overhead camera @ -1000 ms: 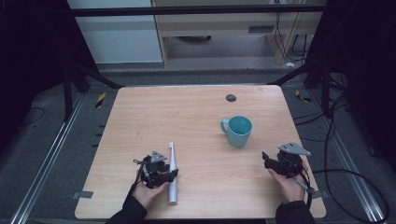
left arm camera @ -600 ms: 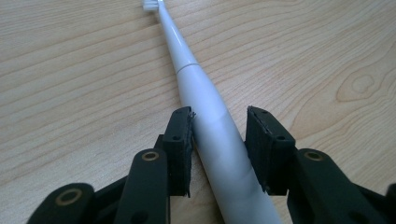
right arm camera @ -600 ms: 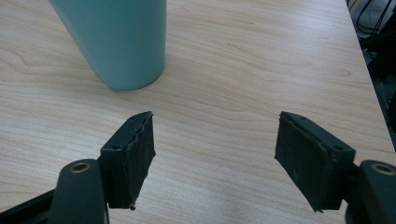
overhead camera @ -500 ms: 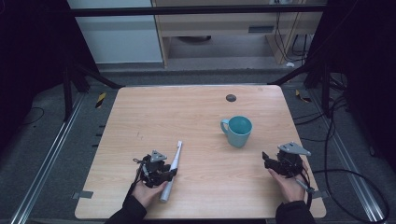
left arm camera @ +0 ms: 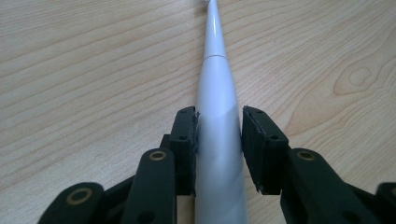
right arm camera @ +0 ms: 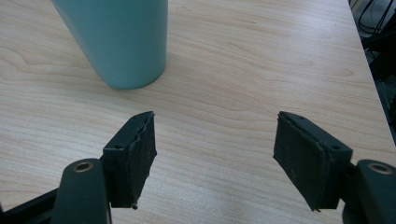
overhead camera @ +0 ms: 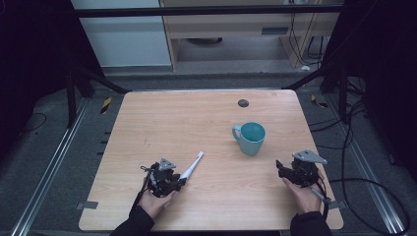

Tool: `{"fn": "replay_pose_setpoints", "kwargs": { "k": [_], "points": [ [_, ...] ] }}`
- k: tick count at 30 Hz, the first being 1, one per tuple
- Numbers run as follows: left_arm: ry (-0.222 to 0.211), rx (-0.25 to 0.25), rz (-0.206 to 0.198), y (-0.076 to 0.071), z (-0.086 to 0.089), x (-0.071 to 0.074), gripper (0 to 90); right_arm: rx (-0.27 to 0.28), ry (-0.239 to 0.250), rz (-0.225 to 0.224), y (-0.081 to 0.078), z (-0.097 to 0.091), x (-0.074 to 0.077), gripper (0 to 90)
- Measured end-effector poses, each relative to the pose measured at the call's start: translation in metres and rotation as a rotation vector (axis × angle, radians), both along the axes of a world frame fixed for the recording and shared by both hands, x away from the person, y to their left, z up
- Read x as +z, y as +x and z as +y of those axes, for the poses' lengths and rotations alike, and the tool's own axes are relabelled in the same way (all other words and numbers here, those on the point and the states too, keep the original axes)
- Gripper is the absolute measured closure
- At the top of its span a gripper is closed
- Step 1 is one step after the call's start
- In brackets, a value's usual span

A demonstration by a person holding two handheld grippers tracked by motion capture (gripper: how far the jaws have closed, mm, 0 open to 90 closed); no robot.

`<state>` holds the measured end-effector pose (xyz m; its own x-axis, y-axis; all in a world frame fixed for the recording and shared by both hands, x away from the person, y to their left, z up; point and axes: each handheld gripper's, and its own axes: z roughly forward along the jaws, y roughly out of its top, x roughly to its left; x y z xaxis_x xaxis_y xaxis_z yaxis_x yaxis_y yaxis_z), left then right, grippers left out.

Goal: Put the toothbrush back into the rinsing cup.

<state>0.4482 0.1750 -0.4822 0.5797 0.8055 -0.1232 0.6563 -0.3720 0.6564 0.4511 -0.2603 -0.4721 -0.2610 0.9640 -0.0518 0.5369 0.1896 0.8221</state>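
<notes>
left gripper (left arm camera: 218, 140) clamped on toothbrush (left arm camera: 218, 154), jaws just closed | right gripper (right arm camera: 215, 158) jaws apart, empty, near mug (overhead camera: 251, 138) | tip: lift level, keep grip mid-handle

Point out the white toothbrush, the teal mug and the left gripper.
white toothbrush (left arm camera: 217, 135): left gripper view, on the handle between the pads.
teal mug (overhead camera: 252, 141): high view, on its outer wall.
left gripper (overhead camera: 181, 180): high view, at its jaw tips, on the toothbrush.
</notes>
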Motion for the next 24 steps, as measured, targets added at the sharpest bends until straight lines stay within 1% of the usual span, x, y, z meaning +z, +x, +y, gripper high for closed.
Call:
{"fn": "replay_pose_setpoints", "kwargs": {
  "k": [2,3,5,7,9,10,11,12,13,15,18,19,21,23,24],
  "points": [
    [0.001,-0.005,-0.001,0.000,0.000,0.000,65.2,0.001,0.000,0.001,0.000,0.000,0.000,29.6],
    [0.003,-0.012,-0.004,0.000,0.000,0.000,63.5,0.001,0.000,0.001,0.000,0.000,0.000,29.6],
    [-0.004,-0.018,-0.007,0.000,0.000,0.001,57.0,0.001,0.000,0.002,0.000,0.000,0.000,29.7],
    [-0.003,-0.029,-0.014,-0.001,0.000,0.004,55.4,0.002,-0.002,0.003,0.000,0.000,0.000,29.6],
    [0.011,-0.044,-0.017,-0.002,0.002,0.008,51.7,0.003,-0.008,0.004,0.000,0.000,-0.001,29.6],
    [0.013,-0.053,-0.015,-0.002,0.003,0.009,50.1,0.005,-0.012,0.005,0.000,0.000,-0.001,29.6],
    [0.010,-0.059,-0.004,-0.001,0.004,0.010,48.2,0.005,-0.013,0.006,0.000,0.000,-0.001,29.6],
    [-0.003,-0.064,0.009,-0.001,0.006,0.011,46.4,0.005,-0.015,0.005,0.000,0.000,-0.001,29.6],
    [-0.007,-0.070,0.020,-0.001,0.008,0.013,44.6,0.005,-0.014,0.005,0.000,0.000,-0.001,29.6],
    [-0.001,-0.075,0.019,-0.001,0.014,0.018,44.1,0.004,-0.013,0.006,0.000,-0.001,-0.001,29.6],
    [-0.007,-0.077,0.018,-0.001,0.021,0.026,43.5,0.001,-0.012,0.008,0.000,-0.001,-0.001,29.7],
    [-0.004,-0.083,0.030,-0.001,0.023,0.029,42.9,0.000,-0.011,0.009,0.000,-0.001,-0.001,29.6],
    [0.011,-0.084,0.025,-0.002,0.024,0.032,42.2,0.002,-0.011,0.010,0.000,-0.001,-0.001,29.7],
    [0.031,-0.099,0.048,-0.002,0.024,0.034,41.4,0.002,-0.008,0.011,0.000,-0.002,-0.001,29.7],
    [0.048,-0.110,0.053,-0.002,0.024,0.035,41.1,0.002,-0.010,0.012,0.000,-0.002,-0.001,29.7]
  ]
}}
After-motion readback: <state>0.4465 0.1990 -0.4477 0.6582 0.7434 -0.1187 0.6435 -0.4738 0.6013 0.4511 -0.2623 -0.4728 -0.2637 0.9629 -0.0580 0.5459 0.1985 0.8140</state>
